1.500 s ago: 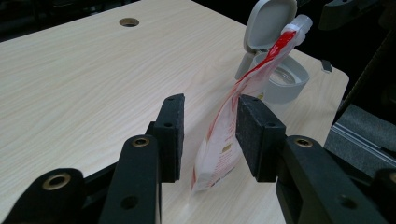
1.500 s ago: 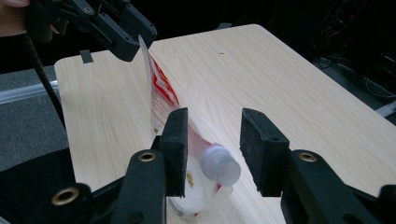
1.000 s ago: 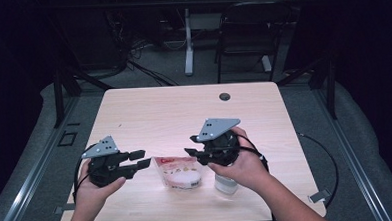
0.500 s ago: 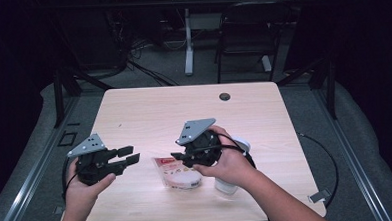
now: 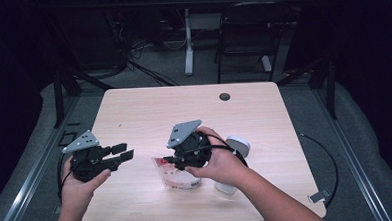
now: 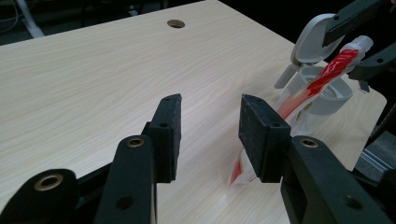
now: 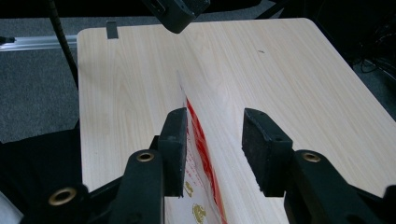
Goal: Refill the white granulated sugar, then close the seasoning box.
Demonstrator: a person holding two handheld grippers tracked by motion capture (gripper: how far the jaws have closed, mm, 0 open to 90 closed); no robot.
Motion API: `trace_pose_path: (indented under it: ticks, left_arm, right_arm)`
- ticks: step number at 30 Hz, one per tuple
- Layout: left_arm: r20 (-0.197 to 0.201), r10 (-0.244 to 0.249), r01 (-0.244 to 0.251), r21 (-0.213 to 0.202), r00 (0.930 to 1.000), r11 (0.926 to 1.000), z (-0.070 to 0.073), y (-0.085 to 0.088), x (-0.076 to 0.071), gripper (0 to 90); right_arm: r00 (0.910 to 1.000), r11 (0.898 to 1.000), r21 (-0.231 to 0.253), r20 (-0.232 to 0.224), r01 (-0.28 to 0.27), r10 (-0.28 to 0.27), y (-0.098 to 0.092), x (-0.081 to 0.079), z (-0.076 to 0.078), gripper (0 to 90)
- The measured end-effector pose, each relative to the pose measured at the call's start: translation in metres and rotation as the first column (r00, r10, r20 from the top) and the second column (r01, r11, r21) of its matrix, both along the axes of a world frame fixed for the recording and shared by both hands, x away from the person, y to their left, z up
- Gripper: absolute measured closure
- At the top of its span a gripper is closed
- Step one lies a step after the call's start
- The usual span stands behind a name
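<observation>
Reaching over a red-and-white sachet (image 5: 177,174) on the table (image 5: 264,107), the right gripper (image 7: 212,149) stands unclenched, the packet's edge between its jaws against the left-hand pad, apparently lining up a pinch. Off to one side, the left gripper (image 6: 210,135) waits released, the sachet and a white flip-lid container (image 6: 317,88) beyond its right jaw.

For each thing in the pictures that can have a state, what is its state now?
Left hand-held gripper: open, nothing between its jaws, held above the table.
Right hand-held gripper: open, jaws around the pouch's edge, not pressing.
Red-and-white pouch: on the table, partly lifted on edge.
White container: lid flipped open, the pouch's end over its mouth.
</observation>
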State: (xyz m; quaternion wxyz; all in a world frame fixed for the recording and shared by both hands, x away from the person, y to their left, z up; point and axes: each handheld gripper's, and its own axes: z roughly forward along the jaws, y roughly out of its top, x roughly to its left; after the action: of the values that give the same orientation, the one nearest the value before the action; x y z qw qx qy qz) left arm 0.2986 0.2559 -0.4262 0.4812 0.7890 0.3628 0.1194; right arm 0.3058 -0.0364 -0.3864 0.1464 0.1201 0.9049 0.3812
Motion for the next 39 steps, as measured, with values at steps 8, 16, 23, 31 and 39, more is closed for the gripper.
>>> trace_pose_path:
  ticks: [8, 16, 23, 31, 39]
  left_arm:
    - [-0.007, 0.006, -0.006, 0.006, 1.0, 1.0, -0.003, 0.001, 0.0, 59.5]
    - [-0.005, 0.01, -0.01, 0.019, 0.9999, 0.9998, -0.006, 0.0, -0.001, 59.3]
    - [-0.02, 0.003, -0.003, 0.028, 0.9998, 0.9996, -0.011, -0.003, 0.0, 58.9]
    - [-0.022, 0.006, -0.005, 0.028, 0.9997, 0.9996, -0.012, -0.004, -0.001, 58.9]
    - [-0.025, 0.006, -0.005, 0.032, 0.9997, 0.9995, -0.013, -0.004, -0.001, 58.6]
  right_arm:
    - [1.0, 1.0, -0.02, -0.005, -0.008, 0.008, 0.007, 0.0, -0.004, 60.8]
    - [0.9997, 0.998, -0.055, -0.008, -0.022, 0.022, 0.014, 0.004, -0.008, 60.7]
    - [0.9994, 0.998, -0.061, -0.021, -0.03, 0.029, 0.02, 0.007, -0.011, 61.3]
    - [0.9976, 0.994, -0.1, -0.05, -0.052, 0.047, 0.03, 0.008, -0.016, 66.6]
    - [0.9953, 0.987, -0.147, -0.084, -0.061, 0.049, 0.037, 0.012, -0.019, 71.9]
